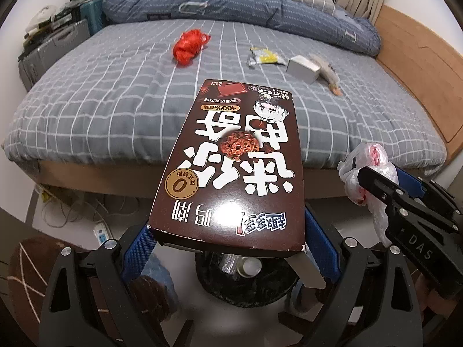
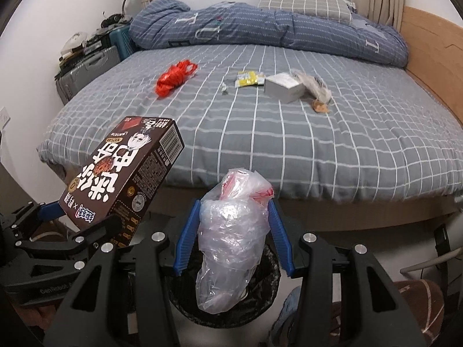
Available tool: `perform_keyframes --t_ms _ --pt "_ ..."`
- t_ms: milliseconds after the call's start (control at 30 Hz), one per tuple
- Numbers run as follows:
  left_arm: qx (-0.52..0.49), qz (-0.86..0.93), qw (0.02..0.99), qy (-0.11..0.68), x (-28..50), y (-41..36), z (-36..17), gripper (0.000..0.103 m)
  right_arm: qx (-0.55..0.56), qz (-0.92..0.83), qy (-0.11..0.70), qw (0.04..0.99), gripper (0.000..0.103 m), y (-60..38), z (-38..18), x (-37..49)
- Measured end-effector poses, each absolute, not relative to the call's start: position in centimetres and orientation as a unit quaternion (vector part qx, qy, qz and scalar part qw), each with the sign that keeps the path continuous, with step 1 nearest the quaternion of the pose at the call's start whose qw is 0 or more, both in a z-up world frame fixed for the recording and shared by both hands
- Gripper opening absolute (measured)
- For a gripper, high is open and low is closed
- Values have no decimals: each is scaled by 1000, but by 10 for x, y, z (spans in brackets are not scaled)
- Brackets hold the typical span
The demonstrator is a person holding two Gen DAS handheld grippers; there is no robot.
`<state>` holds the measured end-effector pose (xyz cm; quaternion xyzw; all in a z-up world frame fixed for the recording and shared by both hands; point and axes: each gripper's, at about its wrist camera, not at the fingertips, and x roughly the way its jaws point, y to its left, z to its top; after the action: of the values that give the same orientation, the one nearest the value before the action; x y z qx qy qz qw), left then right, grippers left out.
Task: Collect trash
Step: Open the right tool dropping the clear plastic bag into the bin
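My left gripper (image 1: 228,231) clamps the brown cardboard snack box (image 1: 231,167); my right gripper (image 2: 231,231) clamps a crumpled clear plastic bag (image 2: 231,243) above the near black mesh bin (image 2: 269,303).

- My view takes in the bed (image 2: 289,150), under a grey checked sheet.
- On it lie a red bag (image 2: 173,78), yellow wrapper (image 2: 249,78), white box (image 2: 285,86), clear wrapper (image 2: 314,85).
- Blue duvet (image 2: 260,29) and pillow (image 2: 303,4) at its far end.

Your right hand-held gripper (image 2: 234,231) clamps crumpled plastic bag (image 2: 231,243) above black bin (image 2: 269,297); left hand-held gripper (image 2: 84,219) grips brown box (image 2: 121,179).
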<state>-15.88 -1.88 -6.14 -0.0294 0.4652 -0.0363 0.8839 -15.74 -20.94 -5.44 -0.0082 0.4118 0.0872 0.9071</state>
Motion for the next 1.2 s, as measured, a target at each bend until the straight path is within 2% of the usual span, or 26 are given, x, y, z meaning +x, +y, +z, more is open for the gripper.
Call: perform_keyframes --t_ms 500,867,967,1200 --pt "-31 -29 848 528 -145 -6 -127 90 -19 98 490 866 46 -206 -130 -135" --pt "-36 5 838 545 -145 32 -151 90 -31 118 512 851 47 -169 -153 -121" --pt "-45 10 834 549 -145 42 -155 90 -37 118 514 849 49 -161 -156 -120" --pt "-43 5 836 546 -143 40 -153 90 -35 109 518 848 69 -168 -159 -119"
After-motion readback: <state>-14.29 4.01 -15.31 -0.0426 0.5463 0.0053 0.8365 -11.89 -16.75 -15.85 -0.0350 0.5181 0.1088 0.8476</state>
